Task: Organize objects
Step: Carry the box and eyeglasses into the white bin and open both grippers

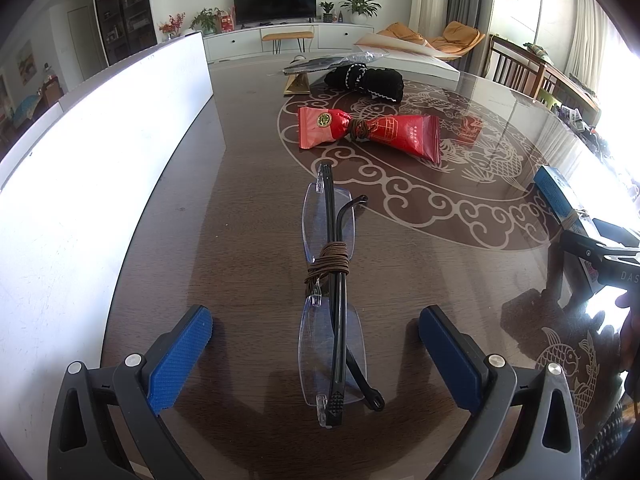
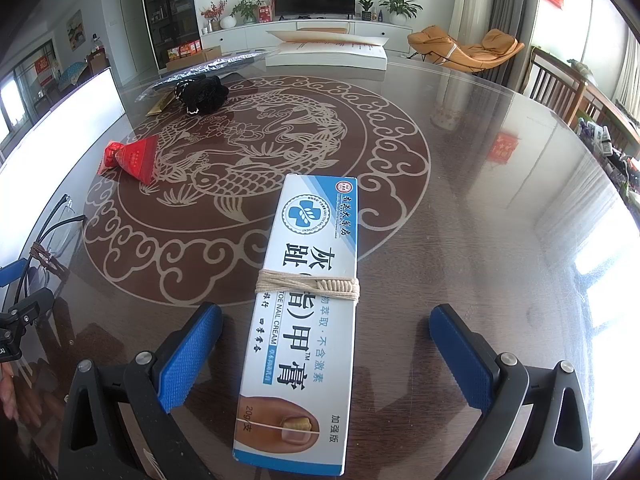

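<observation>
Box (image 2: 304, 312), English line: "TOE NAIL CREAM"
Box, large Chinese title: 灰趾(指)甲膏, partly hidden by the cream cord (image 2: 308, 286)
Box, near the nail photo: "20g", and 加强版 at the corner
Right gripper (image 1: 624, 268), seen from the left wrist: letters "DAS", cut off
Red packet (image 1: 368, 130): print too small to read

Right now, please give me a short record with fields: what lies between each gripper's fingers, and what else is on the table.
left gripper: open, folded glasses tied with brown cord between fingers
right gripper: open, cream box tied with beige string between fingers
further back: red packet, black cloth bundle
surface: glass-topped table with fish pattern
</observation>
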